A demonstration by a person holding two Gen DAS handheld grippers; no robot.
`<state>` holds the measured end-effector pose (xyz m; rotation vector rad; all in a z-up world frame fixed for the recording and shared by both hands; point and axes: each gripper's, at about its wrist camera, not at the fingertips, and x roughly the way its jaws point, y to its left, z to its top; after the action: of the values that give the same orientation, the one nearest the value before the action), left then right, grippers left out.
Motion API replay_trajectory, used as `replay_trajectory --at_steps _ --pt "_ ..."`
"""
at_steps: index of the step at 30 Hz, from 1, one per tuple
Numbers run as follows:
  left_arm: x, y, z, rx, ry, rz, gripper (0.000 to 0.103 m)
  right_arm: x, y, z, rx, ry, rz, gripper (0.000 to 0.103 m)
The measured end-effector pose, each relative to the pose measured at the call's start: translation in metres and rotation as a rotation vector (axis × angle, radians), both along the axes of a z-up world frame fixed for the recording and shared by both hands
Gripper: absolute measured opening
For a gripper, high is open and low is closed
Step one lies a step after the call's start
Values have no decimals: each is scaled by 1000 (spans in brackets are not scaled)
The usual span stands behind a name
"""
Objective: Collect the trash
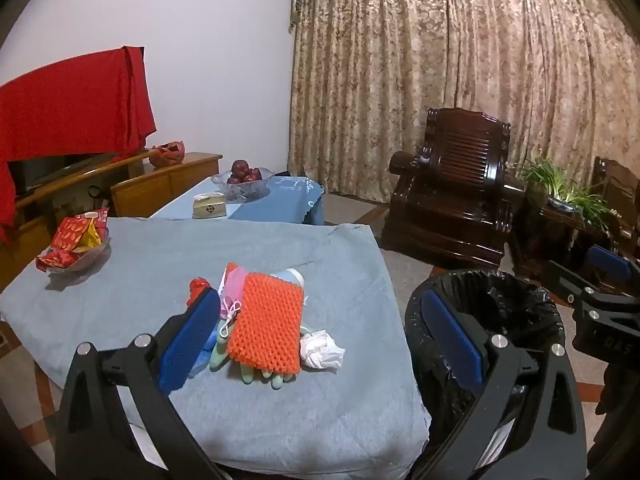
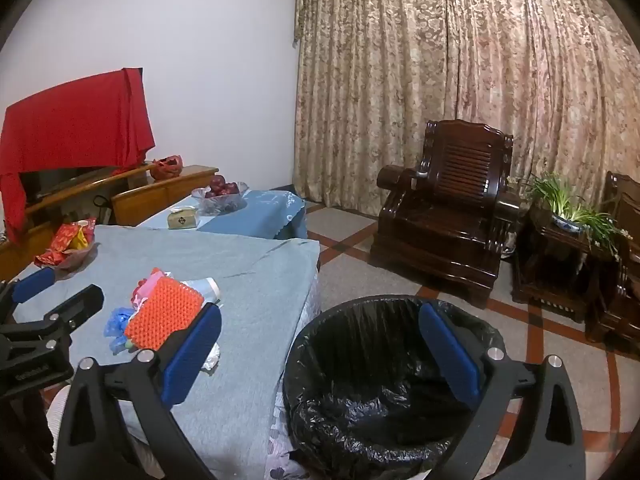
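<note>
Hovering with left gripper (image 1: 316,332) and right gripper (image 2: 320,352) gaping (nothing held). Starting pickup. Next: closing on orange sponge (image 1: 266,326), then right into bin (image 2: 384,384).

We see an orange foam net (image 1: 266,320), crumpled white tissue (image 1: 321,350) and blue plastic (image 2: 116,326) heaped together (touching) beside an empty black-lined bin (image 2: 360,380).

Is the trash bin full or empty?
Empty, as far as shown: inside the bin only the crumpled black liner shows, no trash.
</note>
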<state>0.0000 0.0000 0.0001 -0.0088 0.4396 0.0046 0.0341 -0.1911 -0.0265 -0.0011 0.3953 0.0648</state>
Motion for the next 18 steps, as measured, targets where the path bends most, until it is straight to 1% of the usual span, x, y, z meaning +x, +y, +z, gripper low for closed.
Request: replay_trajectory --at_steps 3,18 --pt "0 1 0 -11 -8 1 98 0 0 0 -6 3 -2 97" --pt "0 0 0 -4 -10 -2 98 -1 1 0 0 4 -1 97"
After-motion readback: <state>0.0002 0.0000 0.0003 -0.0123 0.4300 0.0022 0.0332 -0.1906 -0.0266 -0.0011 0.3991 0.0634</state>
